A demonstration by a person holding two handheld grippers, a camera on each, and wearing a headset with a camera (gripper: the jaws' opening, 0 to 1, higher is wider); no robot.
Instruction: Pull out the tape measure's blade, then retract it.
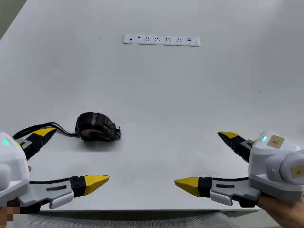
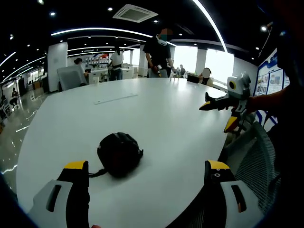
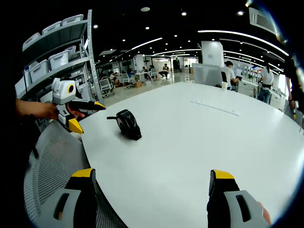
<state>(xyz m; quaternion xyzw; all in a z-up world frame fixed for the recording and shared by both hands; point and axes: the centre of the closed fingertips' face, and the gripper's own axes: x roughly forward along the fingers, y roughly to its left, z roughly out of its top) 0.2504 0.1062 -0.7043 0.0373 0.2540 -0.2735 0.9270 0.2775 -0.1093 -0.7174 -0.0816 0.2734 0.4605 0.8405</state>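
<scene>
Tape measure (image 1: 97,127) mid-left, untouched | left gripper (image 1: 72,156), right gripper (image 1: 204,159) wide, empty | step: approach | next: steady it, pinch blade tip

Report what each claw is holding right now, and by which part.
Nothing is held. The left claw and the right claw both stand open, and the tape measure lies on the table, nearer the left one.
</scene>
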